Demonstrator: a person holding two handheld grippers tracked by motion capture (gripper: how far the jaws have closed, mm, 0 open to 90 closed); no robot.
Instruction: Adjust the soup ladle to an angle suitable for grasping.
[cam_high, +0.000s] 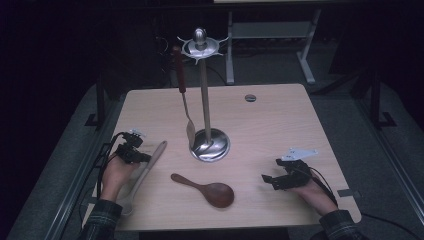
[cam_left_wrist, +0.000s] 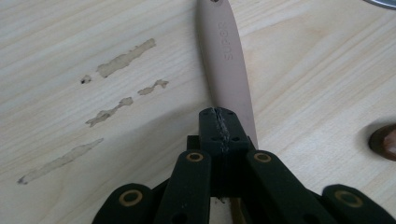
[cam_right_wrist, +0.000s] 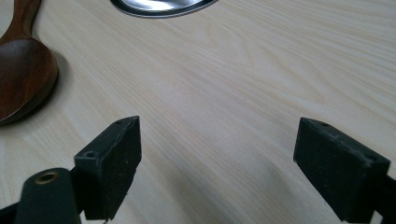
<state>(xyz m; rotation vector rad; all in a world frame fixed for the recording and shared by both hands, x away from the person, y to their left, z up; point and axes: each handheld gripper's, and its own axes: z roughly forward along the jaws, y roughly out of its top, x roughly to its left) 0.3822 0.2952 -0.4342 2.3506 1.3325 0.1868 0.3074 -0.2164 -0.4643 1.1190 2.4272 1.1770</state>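
Note:
A pale beige utensil (cam_high: 150, 165) lies at the table's left front, its handle (cam_left_wrist: 226, 60) running away under my left gripper (cam_left_wrist: 219, 123). That gripper (cam_high: 142, 157) is shut, its jaws pressed together with nothing between them, just over the handle. A dark wooden spoon (cam_high: 212, 191) lies flat at the front middle, and its bowl (cam_right_wrist: 21, 70) sits to the left of my right gripper (cam_right_wrist: 217, 154). The right gripper (cam_high: 267, 181) stands open over bare wood, right of the spoon.
A steel utensil stand (cam_high: 203, 90) rises from a round base (cam_high: 210, 145) mid-table; a red-handled utensil (cam_high: 181, 75) hangs from its top ring. A small round grommet (cam_high: 250, 97) sits near the far edge. Pale residue streaks (cam_left_wrist: 123, 58) mark the wood left of the beige handle.

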